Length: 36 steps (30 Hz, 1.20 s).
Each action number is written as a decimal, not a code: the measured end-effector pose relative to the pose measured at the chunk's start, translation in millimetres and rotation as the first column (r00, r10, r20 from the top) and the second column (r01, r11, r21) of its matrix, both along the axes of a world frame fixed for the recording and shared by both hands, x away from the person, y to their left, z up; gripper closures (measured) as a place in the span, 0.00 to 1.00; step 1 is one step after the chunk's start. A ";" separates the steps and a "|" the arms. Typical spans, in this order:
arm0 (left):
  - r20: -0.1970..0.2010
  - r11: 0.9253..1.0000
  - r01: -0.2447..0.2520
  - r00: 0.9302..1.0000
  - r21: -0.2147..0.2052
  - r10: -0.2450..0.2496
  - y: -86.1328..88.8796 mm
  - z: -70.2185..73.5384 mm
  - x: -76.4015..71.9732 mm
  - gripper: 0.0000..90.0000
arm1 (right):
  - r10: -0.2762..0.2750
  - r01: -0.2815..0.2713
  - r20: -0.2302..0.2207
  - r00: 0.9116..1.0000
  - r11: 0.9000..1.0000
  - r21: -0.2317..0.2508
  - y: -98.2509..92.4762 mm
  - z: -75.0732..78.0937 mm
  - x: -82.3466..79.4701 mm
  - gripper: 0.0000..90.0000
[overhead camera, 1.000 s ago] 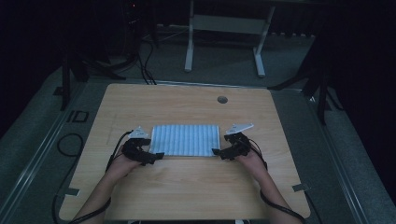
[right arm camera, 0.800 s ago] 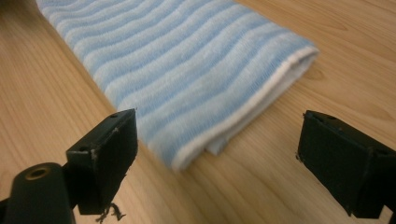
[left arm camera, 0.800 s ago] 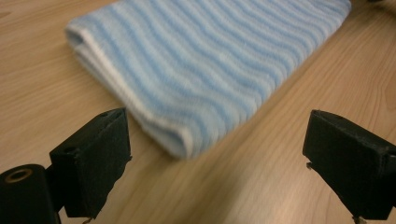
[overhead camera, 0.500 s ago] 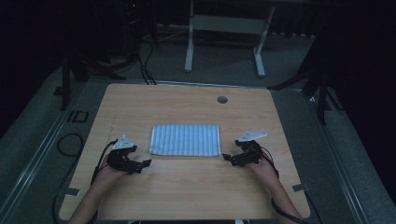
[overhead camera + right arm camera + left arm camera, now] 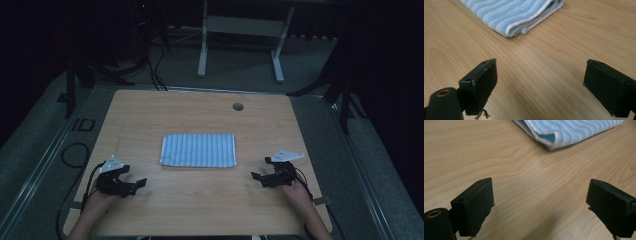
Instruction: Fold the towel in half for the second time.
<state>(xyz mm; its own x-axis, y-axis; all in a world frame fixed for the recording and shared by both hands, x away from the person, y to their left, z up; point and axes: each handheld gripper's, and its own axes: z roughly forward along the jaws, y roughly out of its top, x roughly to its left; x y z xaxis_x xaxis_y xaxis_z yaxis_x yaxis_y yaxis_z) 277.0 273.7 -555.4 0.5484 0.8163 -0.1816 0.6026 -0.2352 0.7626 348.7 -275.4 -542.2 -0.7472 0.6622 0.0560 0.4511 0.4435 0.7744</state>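
1. Now that both grippers have left the towel's near corners, the folded towel [image 5: 198,150] is lying mid-table, released.
2. Left gripper [image 5: 134,185] and right gripper [image 5: 259,176] are resting wide open, empty; folding appears finished.

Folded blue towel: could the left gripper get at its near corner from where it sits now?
Probably yes. The left gripper is open, its fingers spread wide over bare table, and nothing lies between them and the folded blue towel, whose corner faces it.
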 end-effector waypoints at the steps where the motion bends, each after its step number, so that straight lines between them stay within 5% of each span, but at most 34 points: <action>1: -0.002 1.000 -0.004 1.000 -0.004 0.004 1.8 -1.5 -2.3 0.08 | -0.006 0.006 0.003 1.000 1.000 0.002 -3.0 0.2 -2.1 0.13; 6: 0.005 0.999 -0.030 1.000 0.030 0.030 6.9 -4.6 -9.3 0.08 | -0.044 0.044 0.033 0.998 0.999 0.002 -17.4 0.2 -11.9 0.13; 15: 0.016 0.998 -0.068 0.998 -0.008 0.068 16.3 -3.0 -18.4 0.08 | -0.119 0.119 0.050 0.992 0.993 0.018 -43.3 0.8 -32.3 0.13; 27: 0.037 0.996 -0.089 0.995 0.006 0.089 15.5 -6.8 -27.4 0.08 | -0.214 0.211 0.053 0.975 0.976 0.049 -69.4 -1.9 -47.2 0.13; 36: 0.080 0.987 -0.163 0.983 -0.003 0.162 22.1 -5.0 -32.9 0.08 | -0.337 0.331 0.094 0.937 0.941 0.075 -87.3 -3.3 -57.2 0.13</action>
